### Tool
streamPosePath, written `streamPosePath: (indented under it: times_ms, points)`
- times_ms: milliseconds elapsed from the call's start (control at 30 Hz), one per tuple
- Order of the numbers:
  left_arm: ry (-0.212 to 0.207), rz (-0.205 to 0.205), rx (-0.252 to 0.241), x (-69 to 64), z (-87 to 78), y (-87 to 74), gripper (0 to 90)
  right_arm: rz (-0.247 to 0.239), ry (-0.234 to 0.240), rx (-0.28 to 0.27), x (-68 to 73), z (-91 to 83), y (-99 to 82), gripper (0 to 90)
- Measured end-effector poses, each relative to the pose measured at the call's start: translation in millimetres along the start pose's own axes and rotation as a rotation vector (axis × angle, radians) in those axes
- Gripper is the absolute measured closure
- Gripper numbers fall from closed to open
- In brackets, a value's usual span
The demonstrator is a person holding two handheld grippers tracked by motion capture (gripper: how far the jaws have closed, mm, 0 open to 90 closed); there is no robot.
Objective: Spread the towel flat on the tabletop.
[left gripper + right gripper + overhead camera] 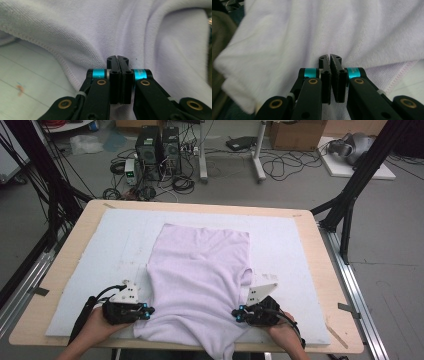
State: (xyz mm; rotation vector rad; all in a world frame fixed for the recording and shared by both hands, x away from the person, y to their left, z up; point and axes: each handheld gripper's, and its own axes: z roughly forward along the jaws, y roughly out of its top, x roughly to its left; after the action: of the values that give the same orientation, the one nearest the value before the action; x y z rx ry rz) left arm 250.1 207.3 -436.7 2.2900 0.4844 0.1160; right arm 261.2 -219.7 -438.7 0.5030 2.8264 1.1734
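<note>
Lilac garment lies flat at the white mat's centre, hem overhanging at 6 o'clock; left gripper at 8 o'clock and right gripper at 4 o'clock, jaws pressed together against its edges, no cloth visibly pinched

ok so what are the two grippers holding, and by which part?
Both jaws are shut at the near side edges of the pale lilac knitted garment: left gripper at its left edge, right gripper at its right. Whether fabric is pinched cannot be told.

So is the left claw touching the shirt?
Touching. In the left gripper view the left claw is shut, its tips pressed into the lilac shirt, which creases around them. Whether cloth is pinched between the jaws cannot be told.
</note>
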Motion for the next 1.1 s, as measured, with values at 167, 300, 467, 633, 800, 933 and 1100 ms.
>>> streamPosePath:
  times_ms: [167,300,467,633,800,933,1100]
  points:
    - [-0.001,0.021,-0.038,-11.3,-15.0,2.3,83.6,-0.025,0.001,-0.055,17.1,-15.7,0.4,82.0]
    - [0.04,0.002,-0.075,3.0,-15.5,13.5,70.2,-0.014,-0.052,-0.061,4.4,-20.5,9.3,76.1]
    - [0.07,-0.013,-0.05,24.9,5.3,21.7,67.0,-0.002,-0.091,-0.01,-18.0,-5.6,13.1,74.6]
    - [0.069,-0.022,-0.025,31.6,19.2,16.2,73.1,0.035,-0.109,-0.023,-22.1,-11.0,-0.1,75.0]
    - [0.072,-0.035,-0.023,30.9,17.4,15.2,80.0,0.075,-0.125,-0.007,-24.5,-12.4,-12.0,74.7]
    - [0.066,-0.039,-0.015,31.1,14.9,14.7,86.1,0.069,-0.097,0.009,-23.7,-11.8,-9.7,86.3]
    - [0.065,-0.041,-0.014,25.1,7.7,9.8,86.5,0.06,-0.105,0.024,-15.8,-18.1,-12.8,86.9]
